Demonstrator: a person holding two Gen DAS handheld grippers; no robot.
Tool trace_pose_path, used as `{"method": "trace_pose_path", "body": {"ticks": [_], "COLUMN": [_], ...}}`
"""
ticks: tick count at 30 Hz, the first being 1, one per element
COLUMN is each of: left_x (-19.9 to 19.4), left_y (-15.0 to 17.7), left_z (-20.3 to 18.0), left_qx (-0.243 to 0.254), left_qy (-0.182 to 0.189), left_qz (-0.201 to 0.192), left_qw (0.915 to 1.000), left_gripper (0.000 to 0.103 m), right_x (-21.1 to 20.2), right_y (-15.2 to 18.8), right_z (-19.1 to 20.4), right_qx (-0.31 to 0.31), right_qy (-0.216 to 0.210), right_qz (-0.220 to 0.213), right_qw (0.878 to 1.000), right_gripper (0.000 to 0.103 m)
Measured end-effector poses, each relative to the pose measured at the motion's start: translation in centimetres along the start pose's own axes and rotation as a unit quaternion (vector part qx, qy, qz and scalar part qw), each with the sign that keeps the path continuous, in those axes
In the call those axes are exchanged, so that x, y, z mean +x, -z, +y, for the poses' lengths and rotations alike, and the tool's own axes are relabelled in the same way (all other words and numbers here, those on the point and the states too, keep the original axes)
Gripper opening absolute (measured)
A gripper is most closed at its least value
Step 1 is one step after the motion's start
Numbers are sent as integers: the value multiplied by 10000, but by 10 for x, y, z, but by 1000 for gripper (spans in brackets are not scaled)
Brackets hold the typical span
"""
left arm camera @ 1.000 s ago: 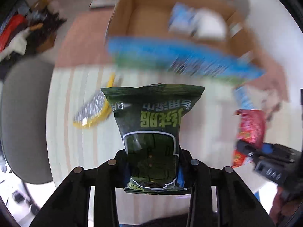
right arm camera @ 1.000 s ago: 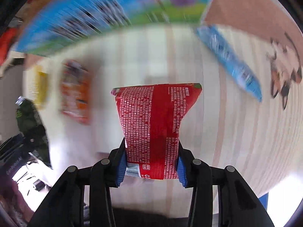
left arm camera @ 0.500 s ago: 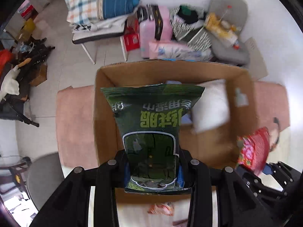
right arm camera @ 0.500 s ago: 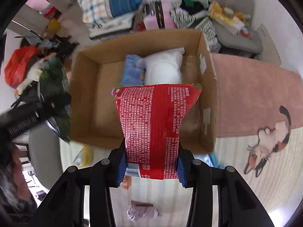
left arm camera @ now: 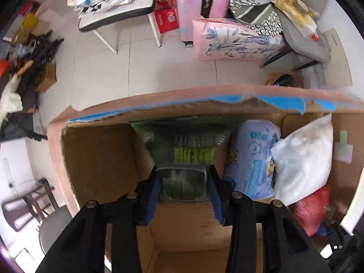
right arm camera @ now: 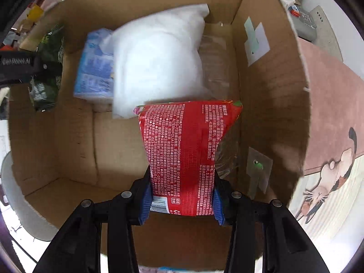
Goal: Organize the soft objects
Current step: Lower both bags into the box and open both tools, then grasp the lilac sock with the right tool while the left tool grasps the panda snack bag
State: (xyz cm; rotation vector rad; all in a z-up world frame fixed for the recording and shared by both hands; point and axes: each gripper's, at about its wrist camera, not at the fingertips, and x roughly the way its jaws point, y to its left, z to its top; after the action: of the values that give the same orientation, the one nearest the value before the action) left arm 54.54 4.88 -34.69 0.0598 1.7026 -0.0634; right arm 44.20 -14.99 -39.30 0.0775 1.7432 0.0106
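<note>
My left gripper (left arm camera: 183, 201) is shut on a dark green snack bag (left arm camera: 184, 152) and holds it inside the open cardboard box (left arm camera: 97, 159), near the far wall. My right gripper (right arm camera: 182, 204) is shut on a red packet (right arm camera: 186, 150) and holds it inside the same box (right arm camera: 268, 104), by its right wall. In the box lie a white pillow-like bag (right arm camera: 157, 63) and a pale blue pack (right arm camera: 95, 68). The red packet also shows in the left wrist view (left arm camera: 311, 211) at lower right. The green bag and left gripper show at the left of the right wrist view (right arm camera: 45, 68).
The box stands on a pink rug (right arm camera: 327, 104) with a cat print (right arm camera: 327, 182). Behind the box lie a pink suitcase (left arm camera: 200, 2), a floral pink bag (left arm camera: 234, 41), a folding chair (left arm camera: 118, 18) and clutter at the left (left arm camera: 29, 63).
Both grippers moved from the striped floor up over the box and then down into it, each still holding its bag.
</note>
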Motion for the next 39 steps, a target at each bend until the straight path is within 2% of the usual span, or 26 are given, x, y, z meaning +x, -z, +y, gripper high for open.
{"method": "trace_pose_path", "body": {"ticks": [1, 3, 4, 6, 8, 9, 10, 11, 12, 13, 16, 22, 27, 29, 33, 36, 39], "left_x": [-5, -20, -29, -43, -58, -64, -70, -76, -84, -90, -99, -109, -128, -138, -156, -152, -124], "left_y": [0, 0, 2, 7, 15, 19, 24, 31, 43, 53, 78, 116, 144, 159, 207, 249, 276], "left_z": [3, 5, 6, 7, 7, 7, 7, 6, 5, 2, -2, -3, -6, -7, -13, -20, -32], "left_qx": [-91, -109, -95, -31, 15, 35, 50, 82, 102, 135, 216, 136, 40, -46, -321, -690, -937], "left_qy": [141, 271, 261, 263, 272, 267, 245, 237, 194, 116, 17, 128, 187, 264, -110, -218, -54], "left_qz": [-11, -150, -266, -434, -630, -716, -810, -927, -1102, -1241, -1442, -1548, -1791, -1946, -2502, -2768, -2533], "left_qw": [9999, 9995, 9993, 9987, 9976, 9971, 9964, 9954, 9937, 9921, 9893, 9878, 9836, 9805, 9676, 9582, 9628], "left_gripper": [42, 61, 64, 76, 77, 82, 90, 102, 102, 102, 102, 102, 102, 102, 102, 102, 102], "right_x": [4, 0, -7, -19, -37, -44, -49, -56, -62, -68, -79, -103, -124, -133, -150, -147, -126], "right_y": [-4, -8, -9, -9, -8, -7, -6, -4, -1, 2, 15, 35, 57, 67, 95, 119, 132], "right_z": [-1, -1, 1, 3, 9, 11, 12, 14, 16, 18, 21, 27, 27, 26, 13, -11, -36], "right_qx": [50, 120, 125, 121, 6, -15, -17, -29, -36, -48, -77, -121, -137, -198, -466, -745, -872], "right_qy": [-37, -167, -323, -286, -174, -130, -92, -59, -43, 4, -20, -60, -146, -249, -452, -141, 378], "right_qz": [57, 17, -31, -176, -425, -472, -520, -614, -689, -780, -950, -1166, -1420, -1542, -1879, -1966, -1731], "right_qw": [10000, 9998, 9994, 9994, 9989, 9988, 9986, 9981, 9976, 9969, 9954, 9931, 9897, 9875, 9800, 9775, 9803], "right_gripper": [48, 58, 61, 83, 86, 86, 86, 92, 101, 103, 103, 103, 103, 103, 103, 103, 103]}}
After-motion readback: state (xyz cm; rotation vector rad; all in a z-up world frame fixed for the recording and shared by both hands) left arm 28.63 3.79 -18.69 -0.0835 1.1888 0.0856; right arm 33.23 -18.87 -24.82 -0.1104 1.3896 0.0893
